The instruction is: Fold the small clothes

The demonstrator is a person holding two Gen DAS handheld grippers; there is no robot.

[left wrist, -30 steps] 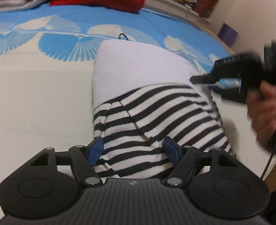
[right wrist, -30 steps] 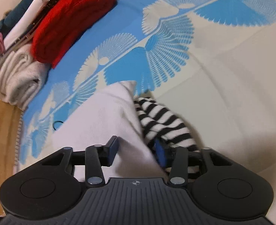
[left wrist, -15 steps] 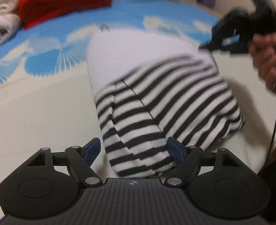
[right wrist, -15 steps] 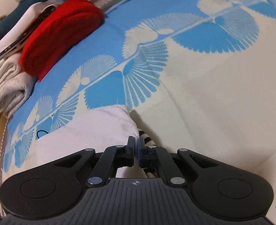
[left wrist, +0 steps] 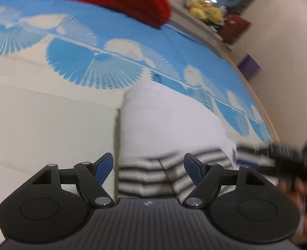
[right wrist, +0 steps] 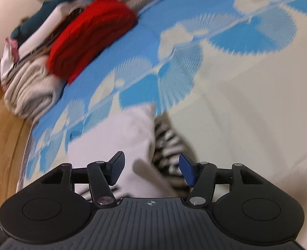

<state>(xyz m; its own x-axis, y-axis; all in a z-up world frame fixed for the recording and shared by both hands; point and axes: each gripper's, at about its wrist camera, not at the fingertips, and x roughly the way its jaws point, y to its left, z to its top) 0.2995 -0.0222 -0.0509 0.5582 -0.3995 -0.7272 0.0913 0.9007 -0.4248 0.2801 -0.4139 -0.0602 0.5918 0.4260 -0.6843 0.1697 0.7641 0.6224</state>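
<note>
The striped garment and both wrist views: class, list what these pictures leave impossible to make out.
- Striped garment: left wrist view, near end hidden behind the gripper body, stripes smeared by motion blur.
- Right gripper: left wrist view, blurred and cut by the right edge.
- Stacked clothes: right wrist view, blurred; kinds unclear.
- Yellow items: left wrist view, too small and blurred.

A bedroom in a home: the work surface is a bed spread with a cream and blue cover printed with fan shapes (left wrist: 95, 66). At its far edge sits a stack of folded laundry, a thick red knit (right wrist: 90, 35) beside a beige knit bundle (right wrist: 30, 91). Yellow plush toys (left wrist: 205, 12) crowd a pale ledge by the plain cream wall (left wrist: 284, 27)
</note>
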